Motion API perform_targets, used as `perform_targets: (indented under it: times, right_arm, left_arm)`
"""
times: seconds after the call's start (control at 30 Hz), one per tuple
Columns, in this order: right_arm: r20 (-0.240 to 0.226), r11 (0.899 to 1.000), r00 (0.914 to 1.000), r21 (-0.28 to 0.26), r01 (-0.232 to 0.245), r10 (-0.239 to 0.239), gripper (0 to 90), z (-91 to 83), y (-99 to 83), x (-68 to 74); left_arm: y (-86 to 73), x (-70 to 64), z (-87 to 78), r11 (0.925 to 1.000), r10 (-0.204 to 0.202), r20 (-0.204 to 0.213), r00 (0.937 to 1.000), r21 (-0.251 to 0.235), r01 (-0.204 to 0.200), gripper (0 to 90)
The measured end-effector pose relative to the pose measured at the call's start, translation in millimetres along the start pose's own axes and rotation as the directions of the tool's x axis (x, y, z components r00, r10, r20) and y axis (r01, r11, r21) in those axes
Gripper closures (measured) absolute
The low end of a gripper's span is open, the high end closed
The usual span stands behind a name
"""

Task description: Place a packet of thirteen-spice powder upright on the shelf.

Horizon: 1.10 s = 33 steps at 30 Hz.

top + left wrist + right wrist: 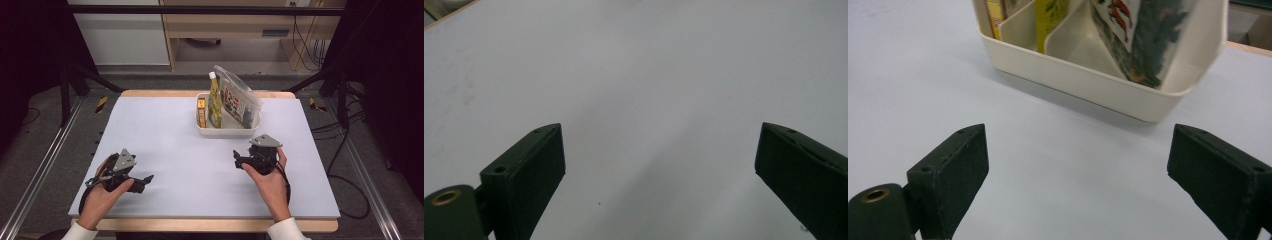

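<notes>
A: High view first, nearest things: the left gripper (145, 180) sits low over the pale grey table mat (175, 145) near its front-left corner, held in the person's left hand (102, 192). Jaws?

B: Spread wide in the left gripper view, nothing between them, just bare mat ahead, with the wooden table edge (446, 15) showing at the top left corner.

A: The right gripper (236, 159) is held a little farther in, right of centre, well apart from the left one. A broad stretch of bare mat lies between them.

B: Its jaws stand wide apart too, holding nothing. Straight ahead in the right gripper view is the cream plastic divided bin (1088, 82), near but not touching.

A: From above, the bin stands at the far middle of the mat, close to the back edge. In it, left to right: a small yellow box (201, 112), a yellow-green squeeze bottle with a white cap (214, 102), and a clear printed pouch (239, 100) leaning right, over the rim.

B: Open mat on both sides of the bin.
</notes>
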State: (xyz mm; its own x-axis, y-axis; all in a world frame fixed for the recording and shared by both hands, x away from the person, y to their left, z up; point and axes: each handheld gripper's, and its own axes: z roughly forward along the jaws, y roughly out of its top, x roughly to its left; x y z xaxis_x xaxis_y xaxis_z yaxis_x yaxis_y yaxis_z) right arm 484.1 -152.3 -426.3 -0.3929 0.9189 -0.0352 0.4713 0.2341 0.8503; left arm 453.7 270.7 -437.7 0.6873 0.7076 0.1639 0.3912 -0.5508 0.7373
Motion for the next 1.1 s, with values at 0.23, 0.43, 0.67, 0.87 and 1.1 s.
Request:
perform_targets:
  times: [0.23,0.43,0.67,0.87,1.1]
  right_arm:
    - [0.024,0.999,0.9991,0.000,-0.036,0.036,9.1,-5.2,-10.2,-18.3]
    - [0.048,0.998,0.9974,0.019,-0.054,0.053,8.9,-6.5,-18.4,-31.1]
    - [0.063,0.996,0.9949,0.033,-0.081,0.079,9.0,-9.6,-28.6,-47.5]
    - [0.095,0.995,0.9914,0.040,-0.095,0.091,10.2,-14.6,-41.0,-62.5]
    - [0.133,0.996,0.9892,0.051,-0.069,0.062,11.1,-18.3,-61.9,-76.1]
  left_arm:
    - [-1.6,3.7,-1.1,1.0000,-0.008,-0.007,0.9999,-0.002,0.008,5.8]
    - [-4.1,8.9,-2.6,0.9999,-0.013,-0.031,0.9994,0.006,0.013,5.8]
    - [-11.6,20.6,-3.4,0.9994,-0.029,-0.096,0.9949,0.013,0.031,5.8]
    - [-21.5,33.5,-3.4,0.9974,-0.060,-0.140,0.9883,0.031,0.065,5.8]
    - [-31.6,50.3,-6.6,0.9903,-0.118,-0.181,0.9764,0.052,0.129,5.8]
